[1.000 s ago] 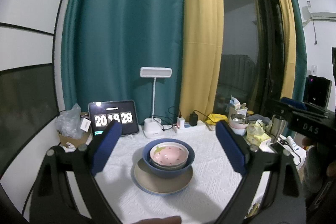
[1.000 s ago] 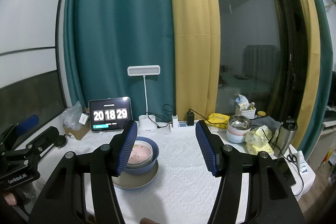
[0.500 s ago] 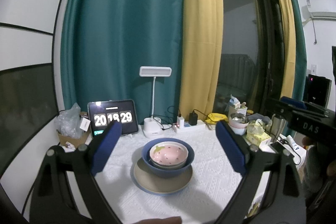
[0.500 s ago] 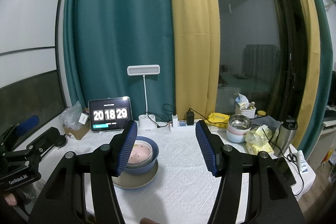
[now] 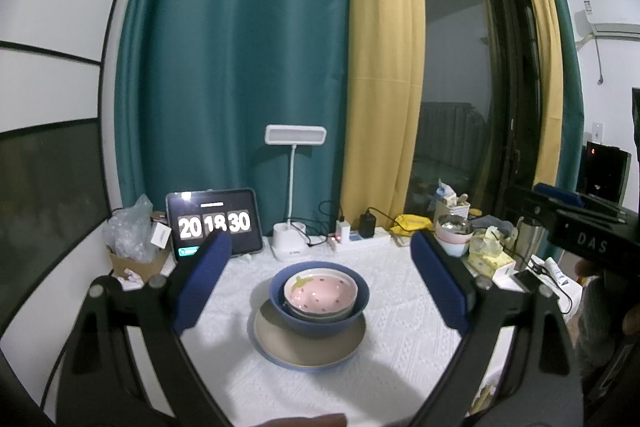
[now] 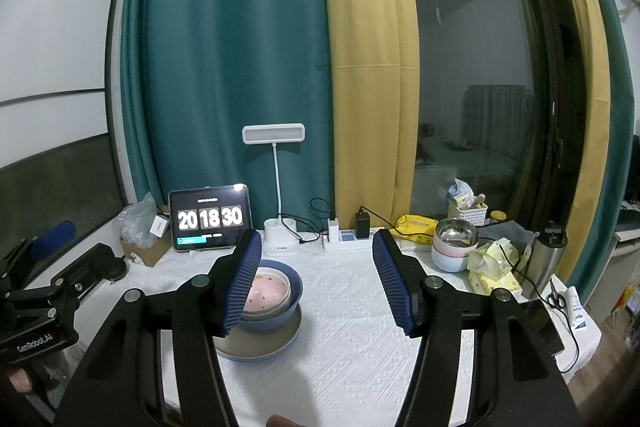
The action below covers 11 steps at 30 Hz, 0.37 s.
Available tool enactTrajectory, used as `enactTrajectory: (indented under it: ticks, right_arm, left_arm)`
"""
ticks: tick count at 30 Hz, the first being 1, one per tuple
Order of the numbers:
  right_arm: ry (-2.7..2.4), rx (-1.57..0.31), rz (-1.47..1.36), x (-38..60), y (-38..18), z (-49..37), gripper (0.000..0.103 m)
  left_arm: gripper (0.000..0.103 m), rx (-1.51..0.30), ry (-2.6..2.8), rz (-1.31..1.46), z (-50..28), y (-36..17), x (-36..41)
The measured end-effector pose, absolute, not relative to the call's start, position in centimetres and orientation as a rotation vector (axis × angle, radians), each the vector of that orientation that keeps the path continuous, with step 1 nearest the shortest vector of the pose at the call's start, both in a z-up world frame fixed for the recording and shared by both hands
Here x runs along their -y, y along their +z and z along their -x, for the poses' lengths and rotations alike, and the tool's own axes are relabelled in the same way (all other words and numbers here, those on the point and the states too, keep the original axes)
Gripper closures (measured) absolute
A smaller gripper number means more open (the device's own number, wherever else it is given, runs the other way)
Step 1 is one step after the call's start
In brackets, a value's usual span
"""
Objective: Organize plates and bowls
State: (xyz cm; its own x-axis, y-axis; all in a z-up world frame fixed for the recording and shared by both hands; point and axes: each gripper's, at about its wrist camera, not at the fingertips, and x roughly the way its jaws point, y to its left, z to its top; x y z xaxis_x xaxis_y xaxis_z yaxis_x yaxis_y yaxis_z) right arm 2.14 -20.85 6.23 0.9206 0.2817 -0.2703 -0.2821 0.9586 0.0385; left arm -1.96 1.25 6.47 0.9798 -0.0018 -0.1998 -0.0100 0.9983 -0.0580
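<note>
A stack stands on the white tablecloth [image 5: 400,359]: a beige plate with a blue rim [image 5: 310,345], a dark blue bowl [image 5: 320,319] on it, and a pink strawberry-pattern bowl [image 5: 320,293] nested inside on another pale bowl. My left gripper [image 5: 320,275] hovers open in front of the stack, which sits framed between its fingers but farther off. In the right wrist view the same blue bowl [image 6: 286,311] and plate [image 6: 260,345] lie partly behind the left finger of my right gripper [image 6: 318,283], which is open and empty.
At the back stand a tablet clock [image 5: 214,223], a white desk lamp [image 5: 294,187] and a power strip [image 6: 348,243]. Stacked small bowls [image 6: 454,247], tissues [image 6: 494,267], a steel flask [image 6: 546,259] and a phone crowd the right. A box with a plastic bag [image 5: 132,247] sits left.
Only the clock's seconds digit has advanced. Both grippers and the stack stay where they were.
</note>
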Motion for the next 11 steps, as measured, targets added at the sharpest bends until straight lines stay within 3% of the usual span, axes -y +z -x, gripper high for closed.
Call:
enactTrajectory:
  ticks: [11]
  right_arm:
    - [0.295,-0.289,-0.008,20.8,5.73,-2.48,0.042]
  left_arm:
    - [0.01,-0.208,-0.008,0.035,2.04,5.72,-0.75]
